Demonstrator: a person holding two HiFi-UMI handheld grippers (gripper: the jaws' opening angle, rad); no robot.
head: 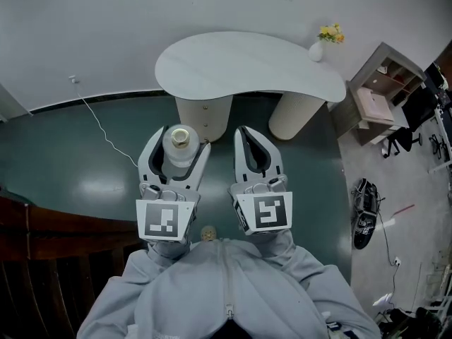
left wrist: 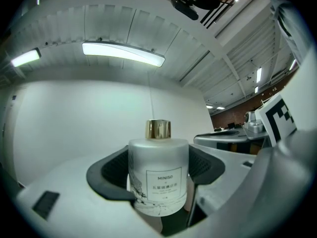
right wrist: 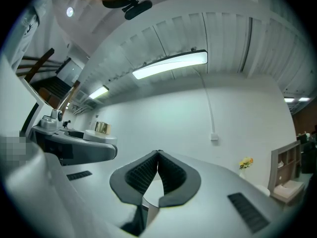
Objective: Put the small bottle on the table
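My left gripper (head: 181, 147) is shut on a small frosted white bottle (head: 181, 144) with a gold cap and a printed label. In the left gripper view the bottle (left wrist: 158, 175) stands upright between the dark pads (left wrist: 110, 172), filling the gap. My right gripper (head: 251, 141) is beside it, shut, with nothing in it; its pads (right wrist: 144, 173) meet at the tips in the right gripper view. Both grippers are held above green floor, in front of the white kidney-shaped table (head: 240, 66), whose bare top lies further forward.
A white vase with yellow flowers (head: 322, 44) stands at the table's right end. A wooden shelf unit (head: 381, 90) is to the right, with an office chair (head: 406, 133) beside it. A white cable (head: 99, 122) runs across the floor at left. A dark wooden railing (head: 49, 253) is at lower left.
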